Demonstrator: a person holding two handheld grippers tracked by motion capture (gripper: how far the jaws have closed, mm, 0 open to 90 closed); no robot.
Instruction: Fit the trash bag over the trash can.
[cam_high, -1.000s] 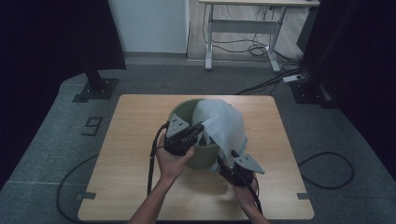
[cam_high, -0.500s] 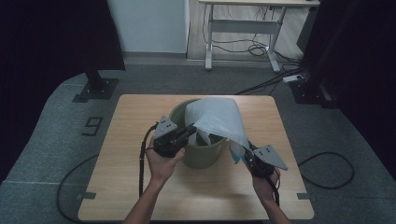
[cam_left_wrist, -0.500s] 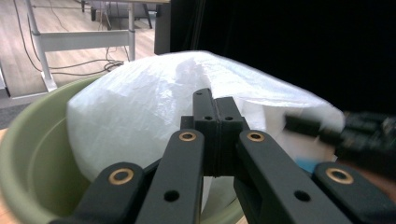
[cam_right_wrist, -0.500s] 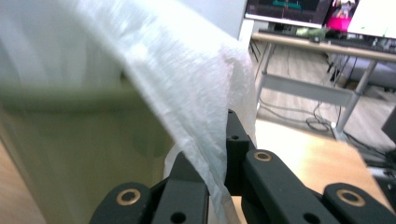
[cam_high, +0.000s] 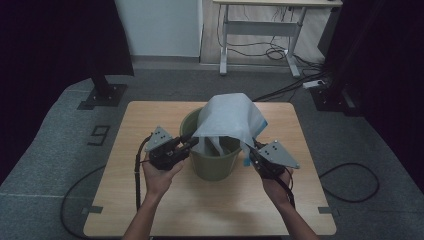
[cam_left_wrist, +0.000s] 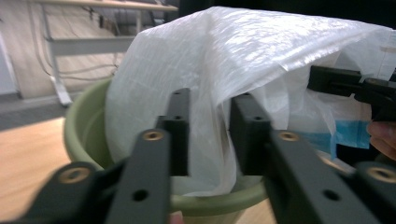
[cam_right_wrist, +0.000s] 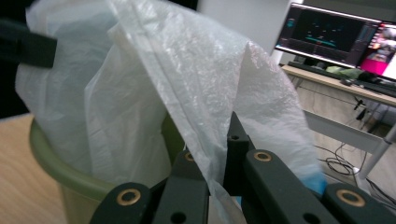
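Right fingers (cam_right_wrist: 212, 170): clamped tight on a fold of the white plastic bag (cam_high: 227, 120), gripping its edge on the right side of the green bucket (cam_high: 212, 167).
Left fingers (cam_left_wrist: 210, 133): standing partly apart, having just been opening; a hanging flap of the bag lies between them, and the pads do not appear to press on it.
Right gripper (cam_high: 256, 152): just beside the bucket's right rim, raised above it.
Left gripper (cam_high: 187, 144): at the bucket's left rim, pointing in toward the bag.
Bag: draped over the bucket like a tent, its lower part hanging inside, a blue strip showing near the bucket's right side.
Bucket: upright at the middle of the tabletop (cam_high: 150, 215).
Handling: the film looks very light, limp and slippery; it will likely crumple and slide from a loose pinch.
Where to hold: best at the open hem, on opposite sides of the bucket, pinching doubled film.
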